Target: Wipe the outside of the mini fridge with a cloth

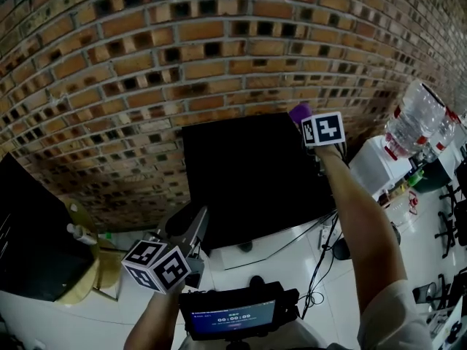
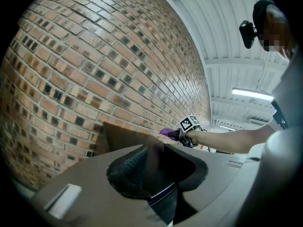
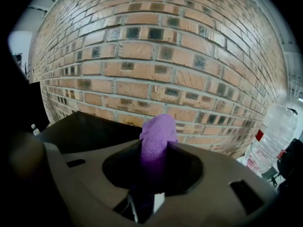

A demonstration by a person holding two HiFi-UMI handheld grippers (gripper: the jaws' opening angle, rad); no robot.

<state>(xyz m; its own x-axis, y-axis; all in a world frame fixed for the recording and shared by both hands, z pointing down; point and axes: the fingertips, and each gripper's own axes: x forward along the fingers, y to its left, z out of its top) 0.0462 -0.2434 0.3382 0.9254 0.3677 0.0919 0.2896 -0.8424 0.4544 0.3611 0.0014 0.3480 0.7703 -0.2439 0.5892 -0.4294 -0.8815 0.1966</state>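
The black boxy mini fridge (image 1: 252, 173) is standing against the red brick wall (image 1: 146, 64). The right tongs (image 1: 302, 118) are squeezing a fuzzy purple cloth (image 3: 158, 136) by its top back corner. The left tongs (image 2: 154, 167) are hanging open and empty.

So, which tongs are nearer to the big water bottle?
Right. The right tongs, shut on the purple cloth, are left of the water bottle; the left tongs are far across the mini fridge.
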